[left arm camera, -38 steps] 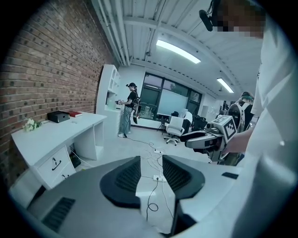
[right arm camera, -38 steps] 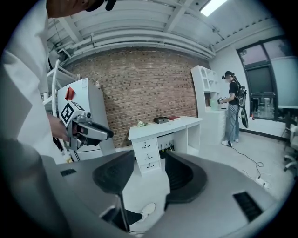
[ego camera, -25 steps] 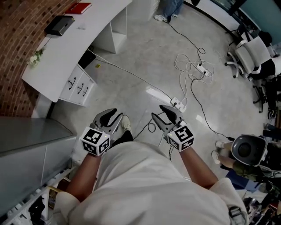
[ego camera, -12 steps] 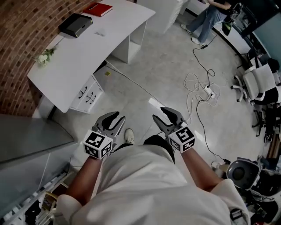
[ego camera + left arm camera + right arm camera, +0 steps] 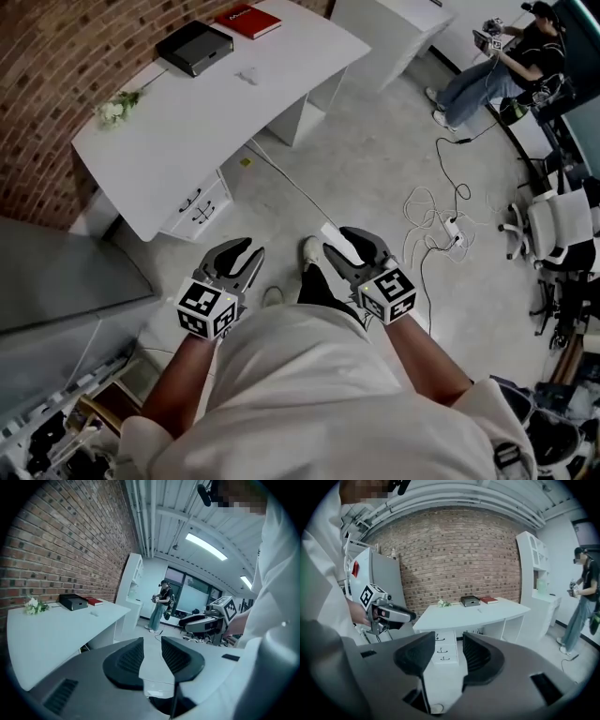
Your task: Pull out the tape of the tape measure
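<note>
Both hands have swung round with the person since a second ago, so the white desk [image 5: 187, 122] now shows more fully at the top of the head view, with its red book [image 5: 247, 20] and black box [image 5: 194, 46]. A white shoe [image 5: 310, 251] has stepped out between the two tools. The left gripper [image 5: 242, 253] is held in front of the body, with its jaws apart and only floor between them. The right gripper [image 5: 337, 242] is beside it, also with its jaws apart and nothing in them. Small white flowers [image 5: 117, 110] lie at one end of the desk, by the brick wall [image 5: 56, 66]. A tiny pale thing [image 5: 247, 75] lies on the desk, too small to tell what it is. No view shows the tape measure clearly, so I cannot tell where it is.
</note>
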A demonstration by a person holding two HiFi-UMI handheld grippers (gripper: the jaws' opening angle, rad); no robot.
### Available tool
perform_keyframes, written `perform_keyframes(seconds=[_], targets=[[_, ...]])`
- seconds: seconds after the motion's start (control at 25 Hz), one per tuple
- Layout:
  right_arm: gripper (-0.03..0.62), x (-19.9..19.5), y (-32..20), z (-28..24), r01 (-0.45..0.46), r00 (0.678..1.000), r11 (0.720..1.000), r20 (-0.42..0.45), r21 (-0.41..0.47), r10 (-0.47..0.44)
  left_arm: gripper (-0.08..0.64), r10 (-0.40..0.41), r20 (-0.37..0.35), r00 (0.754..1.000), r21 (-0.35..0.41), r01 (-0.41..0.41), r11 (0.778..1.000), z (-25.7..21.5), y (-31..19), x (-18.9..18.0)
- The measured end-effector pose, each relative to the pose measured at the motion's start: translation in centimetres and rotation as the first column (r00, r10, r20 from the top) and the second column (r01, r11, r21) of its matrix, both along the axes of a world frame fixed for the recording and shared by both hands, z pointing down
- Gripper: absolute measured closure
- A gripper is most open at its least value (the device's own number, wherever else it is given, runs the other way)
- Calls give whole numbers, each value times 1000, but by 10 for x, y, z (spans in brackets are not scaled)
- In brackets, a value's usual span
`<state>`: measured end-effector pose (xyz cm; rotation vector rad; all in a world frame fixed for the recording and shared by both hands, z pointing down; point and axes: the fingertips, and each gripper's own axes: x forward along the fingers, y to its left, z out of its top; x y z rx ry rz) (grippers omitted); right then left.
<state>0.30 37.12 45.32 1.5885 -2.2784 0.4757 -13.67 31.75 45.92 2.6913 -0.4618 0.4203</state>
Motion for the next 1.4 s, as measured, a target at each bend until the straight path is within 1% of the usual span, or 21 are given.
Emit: perform_keyframes(seconds=[0.16, 0.44, 0.6, 0.72, 0.84, 0.92, 1.04, 1.16, 1.24, 1.4], targets=[[400, 13, -35, 11, 59, 998, 998, 12, -3, -59, 446, -67, 28, 997, -17, 68, 998, 12, -28, 6], [400, 67, -102, 21, 156, 987, 988, 38, -20, -155, 448, -153, 63, 986, -7, 154, 988, 7, -82, 53], [400, 99, -144, 24, 222, 974, 975, 43, -23, -221, 448, -212, 76, 974, -6, 213, 977, 4, -111, 85], [400, 119, -173, 27, 252, 967, 968, 57, -22, -250, 448, -248, 84, 965, -5, 249, 968, 4, -129, 104], [400, 136, -198, 32, 275, 959, 961, 80, -20, -273, 448, -287, 92, 954, 0, 288, 958, 2, -142, 118], [400, 144, -213, 37, 296, 952, 955, 81, -21, -294, 448, -318, 94, 944, 7, 318, 948, 2, -150, 124], [400, 148, -239, 46, 321, 944, 946, 86, -33, -317, 448, -363, 91, 927, 7, 363, 932, 2, -170, 125], [400, 142, -264, 52, 334, 940, 941, 87, -45, -330, 448, -385, 83, 919, 3, 386, 922, 1, -189, 121], [400, 137, -282, 53, 338, 939, 940, 80, -47, -334, 448, -390, 72, 918, 4, 391, 920, 0, -203, 118], [400, 124, -314, 62, 323, 945, 944, 82, -74, -317, 448, -380, 55, 923, 10, 380, 925, -3, -231, 107]])
